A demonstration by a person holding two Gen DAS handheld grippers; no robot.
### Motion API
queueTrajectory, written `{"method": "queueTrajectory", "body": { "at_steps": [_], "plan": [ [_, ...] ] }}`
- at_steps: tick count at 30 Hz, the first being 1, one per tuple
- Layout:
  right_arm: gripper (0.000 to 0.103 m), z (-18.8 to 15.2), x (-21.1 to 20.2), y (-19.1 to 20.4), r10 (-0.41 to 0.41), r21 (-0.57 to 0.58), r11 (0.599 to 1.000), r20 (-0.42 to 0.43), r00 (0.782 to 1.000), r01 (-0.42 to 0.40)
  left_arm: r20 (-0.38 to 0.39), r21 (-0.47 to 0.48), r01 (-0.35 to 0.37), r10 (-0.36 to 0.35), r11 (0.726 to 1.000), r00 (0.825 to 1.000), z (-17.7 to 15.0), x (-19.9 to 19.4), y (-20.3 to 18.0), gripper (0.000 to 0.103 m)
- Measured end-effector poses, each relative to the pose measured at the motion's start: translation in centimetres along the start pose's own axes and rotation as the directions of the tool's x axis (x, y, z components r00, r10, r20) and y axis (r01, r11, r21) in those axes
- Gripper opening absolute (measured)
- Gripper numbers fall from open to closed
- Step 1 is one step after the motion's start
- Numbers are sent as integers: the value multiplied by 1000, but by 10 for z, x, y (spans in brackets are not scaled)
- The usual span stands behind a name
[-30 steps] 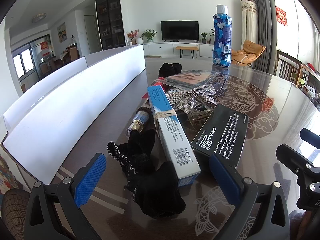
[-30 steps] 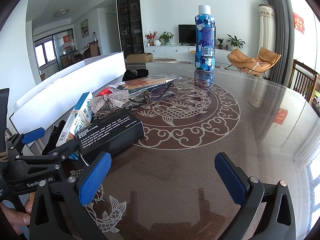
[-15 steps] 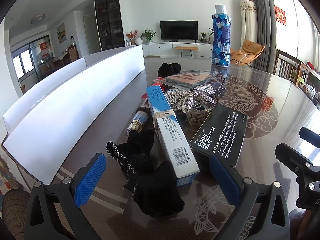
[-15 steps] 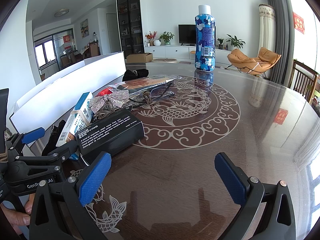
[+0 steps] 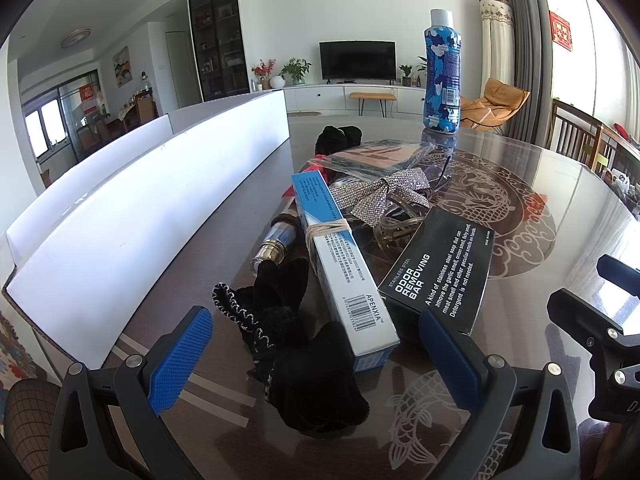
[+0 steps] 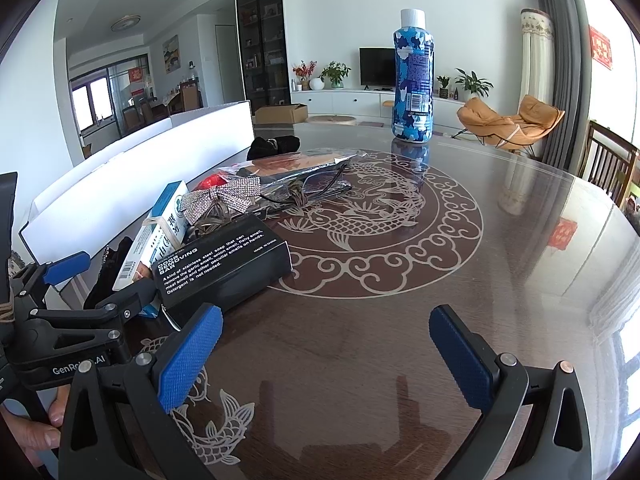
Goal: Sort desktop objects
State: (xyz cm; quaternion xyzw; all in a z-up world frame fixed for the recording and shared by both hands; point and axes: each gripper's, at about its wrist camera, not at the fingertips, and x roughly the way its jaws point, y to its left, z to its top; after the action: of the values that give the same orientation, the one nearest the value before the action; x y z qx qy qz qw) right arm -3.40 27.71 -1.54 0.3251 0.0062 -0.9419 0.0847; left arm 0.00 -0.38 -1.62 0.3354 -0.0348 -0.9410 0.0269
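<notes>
Your glossy dark table (image 6: 460,280) with its pale dragon pattern looks almost the same as a second ago, so sorting has not started. The white box (image 5: 132,216) stands left of the pile: stiff black carton (image 5: 438,272), long blue-white carton (image 5: 344,268), soft knitted black glove (image 5: 296,344). Both your left gripper (image 5: 316,352) and right gripper (image 6: 324,344) stay wide apart, holding nothing.
</notes>
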Motion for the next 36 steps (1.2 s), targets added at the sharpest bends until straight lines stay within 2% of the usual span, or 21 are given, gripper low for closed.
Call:
{"method": "queueTrajectory", "body": {
  "at_steps": [36],
  "plan": [
    [103,0,0,0,-1,-1,1000,1,1000,1,2,10,7,-7,1000,1000,-2,-12,-2,103]
  ]
}}
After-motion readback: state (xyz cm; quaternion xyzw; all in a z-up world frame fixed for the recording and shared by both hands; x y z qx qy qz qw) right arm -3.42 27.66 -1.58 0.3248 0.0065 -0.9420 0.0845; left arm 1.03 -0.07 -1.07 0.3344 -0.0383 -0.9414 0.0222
